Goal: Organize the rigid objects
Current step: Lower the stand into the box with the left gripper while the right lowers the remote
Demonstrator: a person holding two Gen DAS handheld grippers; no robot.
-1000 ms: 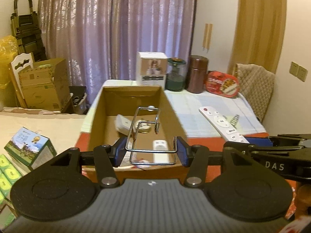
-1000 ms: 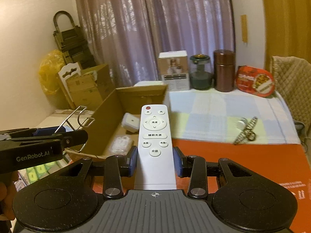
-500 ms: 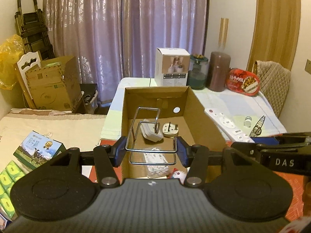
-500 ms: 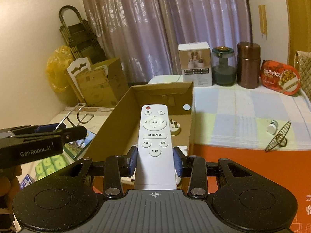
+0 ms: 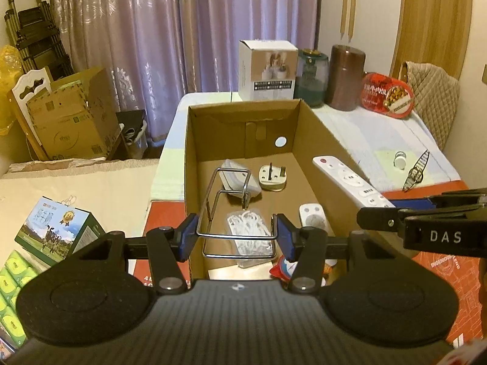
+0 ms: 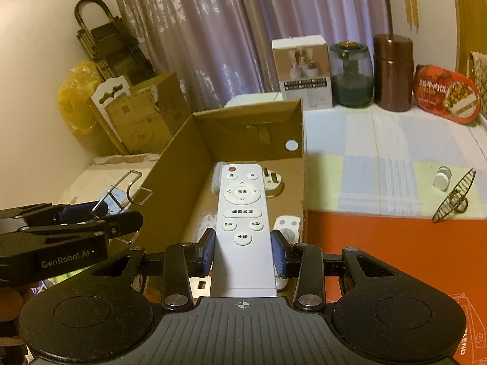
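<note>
Cardboard box (image 5: 319,140) behind — grippers marked "DAS" (image 5: 444,236), "GenRobot.AI" (image 6: 65,263).

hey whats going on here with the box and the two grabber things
A person is tidying loose items into an open cardboard box, holding a pair of tongs in each hand. The left tongs are shut on a bent wire rack, and the right tongs are shut on a white remote; both are held above the box. Inside it already lie a plug, a white adapter and a bagged white cable. A small bottle and a wire clip are out on the table.
</note>
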